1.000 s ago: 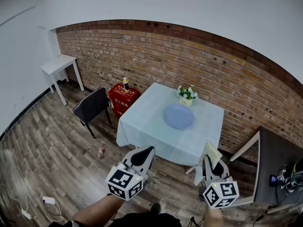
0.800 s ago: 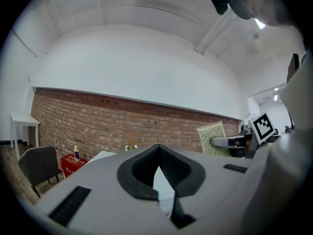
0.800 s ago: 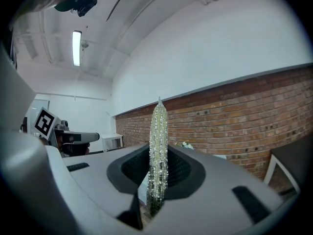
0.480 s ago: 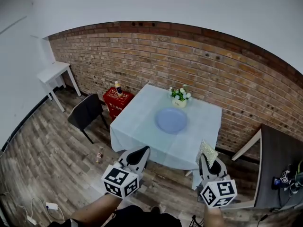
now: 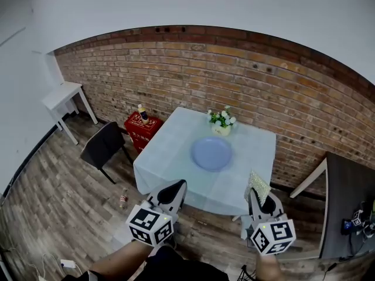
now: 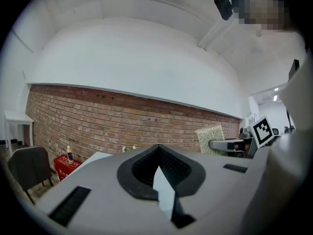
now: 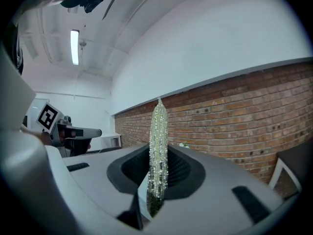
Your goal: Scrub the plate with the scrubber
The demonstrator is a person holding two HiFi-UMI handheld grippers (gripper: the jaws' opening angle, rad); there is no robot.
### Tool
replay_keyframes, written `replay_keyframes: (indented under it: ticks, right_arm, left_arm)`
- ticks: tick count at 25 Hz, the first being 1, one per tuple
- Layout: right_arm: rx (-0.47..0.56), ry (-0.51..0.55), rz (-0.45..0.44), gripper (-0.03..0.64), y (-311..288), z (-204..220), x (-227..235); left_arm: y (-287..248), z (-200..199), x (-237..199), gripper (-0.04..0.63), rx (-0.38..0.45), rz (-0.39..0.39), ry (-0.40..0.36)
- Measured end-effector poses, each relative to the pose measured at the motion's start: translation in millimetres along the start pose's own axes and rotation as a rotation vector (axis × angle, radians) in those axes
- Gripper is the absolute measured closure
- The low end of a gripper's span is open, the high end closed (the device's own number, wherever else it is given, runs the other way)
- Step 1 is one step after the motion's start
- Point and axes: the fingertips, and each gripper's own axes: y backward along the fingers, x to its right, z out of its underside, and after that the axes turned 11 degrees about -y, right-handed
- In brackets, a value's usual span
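Scrubber (image 7: 157,155) clamped in right gripper (image 5: 261,200); plate (image 5: 211,153) on table, well apart from both grippers.

Right gripper view: jaws pinch the glittery scrubber, seen edge-on and upright. Left gripper view: left gripper (image 6: 157,150) jaws pressed together, nothing between them. Only the head view shows the blue plate, empty, lying at the middle of the cloth-covered table (image 5: 167,157). Behind the plate, a pot (image 5: 221,130) holds white flowers. Beside the table, a bottle (image 5: 141,113) stands on top of a red crate (image 5: 140,129) against the brick wall.

Glittery mesh scrubber (image 7: 157,155), smooth matt plate (image 5: 211,153), rough brick wall (image 5: 234,81).
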Motion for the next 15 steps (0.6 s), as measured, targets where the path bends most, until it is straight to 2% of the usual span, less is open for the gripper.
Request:
replay_keyframes:
  ticks: [11,15]
  right_arm:
    - [-0.024,0.032,0.082,0.546,-88,-12,4]
    - [-0.038,0.028,0.134,0.546,-123,-17,5]
  left_arm:
    - [-71,5,-79,0.586,0.03,0.099,-0.007]
    - [-100,12,-113,0.586,0.024,0.135,0.015]
